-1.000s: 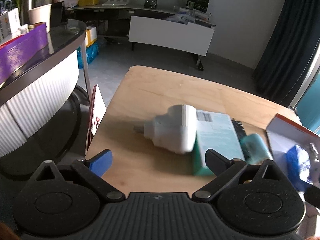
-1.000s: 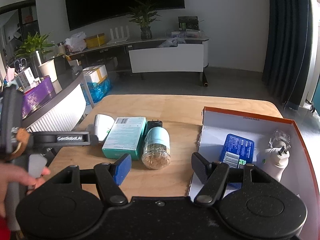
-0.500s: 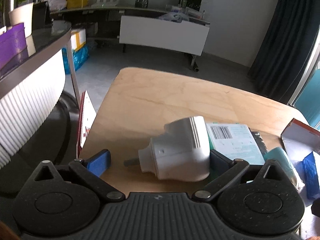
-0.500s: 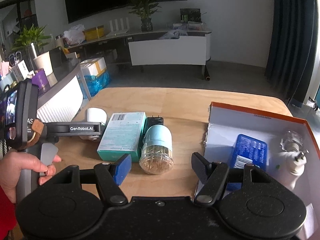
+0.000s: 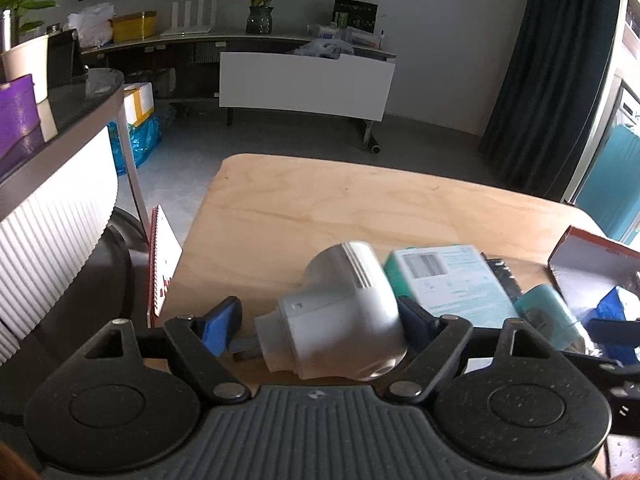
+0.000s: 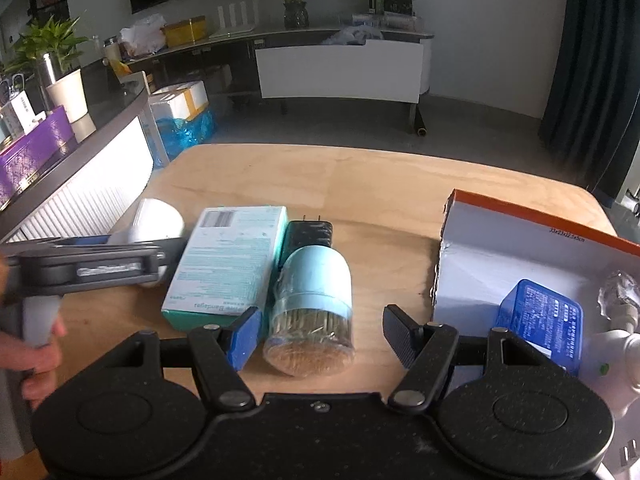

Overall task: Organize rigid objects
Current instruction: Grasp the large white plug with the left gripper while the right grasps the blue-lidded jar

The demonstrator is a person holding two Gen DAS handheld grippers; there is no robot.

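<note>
A white plug adapter (image 5: pixel 340 312) lies on its side on the wooden table (image 5: pixel 320 200), between the fingers of my left gripper (image 5: pixel 318 316). The jaws are closing: the right pad is against its body and the left pad sits by its metal prong. Beside the adapter lie a teal box (image 6: pixel 232 256), a black charger (image 6: pixel 308 236) and a toothpick jar with a pale blue cap (image 6: pixel 312 304). My right gripper (image 6: pixel 322 330) is open, with its fingers on either side of the jar's clear end and not touching it. A hand holds the left gripper (image 6: pixel 120 256) at the left of the right wrist view.
An orange-rimmed cardboard box (image 6: pixel 520 248) stands open at the table's right, holding a blue pack (image 6: pixel 540 320) and a white plug (image 6: pixel 616 344). A red-and-white card (image 5: pixel 162 264) leans off the table's left edge. A curved counter (image 5: pixel 52 184) stands further left.
The left jaws have narrowed around the white adapter. The right gripper has moved forward and down, so the toothpick jar now lies between its fingers.
</note>
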